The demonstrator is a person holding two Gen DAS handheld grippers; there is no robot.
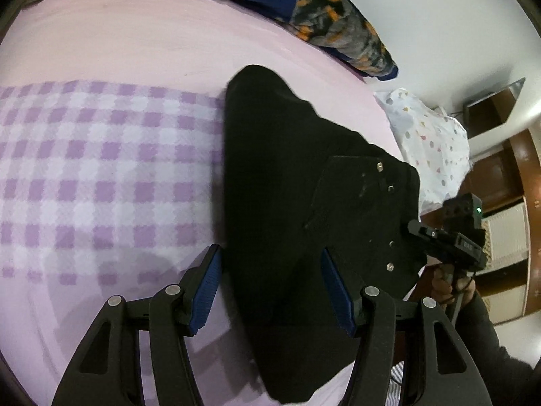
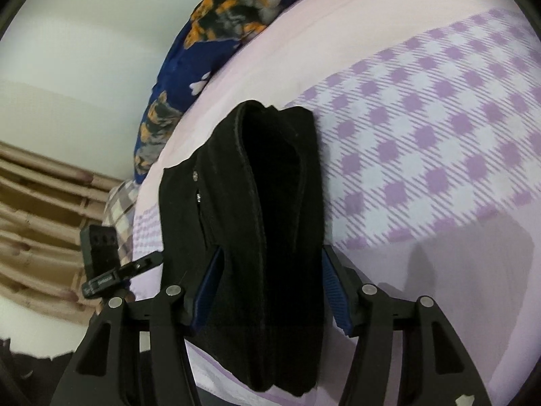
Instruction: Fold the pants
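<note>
Lilac checked bed sheet (image 1: 101, 176) spreads beyond my left tongs (image 1: 270, 291), a navy blanket (image 1: 338, 17) further ahead. Both tongs (image 2: 268, 291) gape apart around black pants (image 1: 287, 203), whose length runs straight away from me.

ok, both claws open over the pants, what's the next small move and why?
Probably close the left claw and right claw on the near end of the pants. Both stand open with black fabric between their blue pads, nothing gripped. The pants lie folded lengthwise in a narrow strip on the bed, so the likely next fold carries this end to the far end.
</note>
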